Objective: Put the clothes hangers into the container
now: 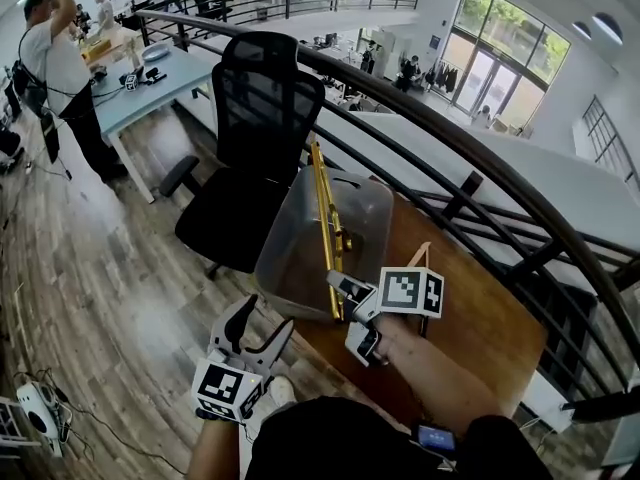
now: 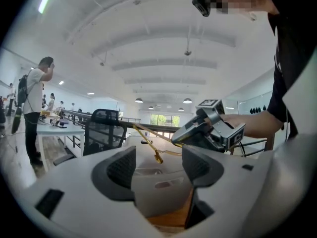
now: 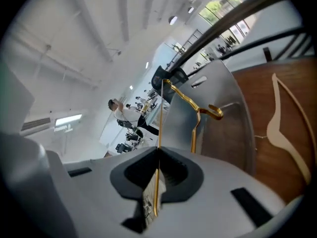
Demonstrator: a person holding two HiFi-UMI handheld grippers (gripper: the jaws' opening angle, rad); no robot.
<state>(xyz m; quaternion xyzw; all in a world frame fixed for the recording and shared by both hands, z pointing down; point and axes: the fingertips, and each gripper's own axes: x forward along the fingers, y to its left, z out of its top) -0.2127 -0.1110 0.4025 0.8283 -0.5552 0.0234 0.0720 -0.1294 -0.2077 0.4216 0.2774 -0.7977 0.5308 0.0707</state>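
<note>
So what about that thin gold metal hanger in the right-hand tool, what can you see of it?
The thin gold metal clothes hanger looks shiny and wire-slim, with a long straight bar, a bent shoulder and a small curled hook. The right gripper is shut on the bar near one end. It holds the hanger edge-on over the translucent grey plastic container on the brown wooden table. Whether it touches the container I cannot tell.

Beyond my jaws a black mesh chair [image 1: 262, 138] stands on plank floor [image 1: 90, 298] beside a curved dark railing [image 1: 470, 158], tall bright windows [image 1: 495, 53] farther off, ceiling lights [image 2: 187, 101] above.
</note>
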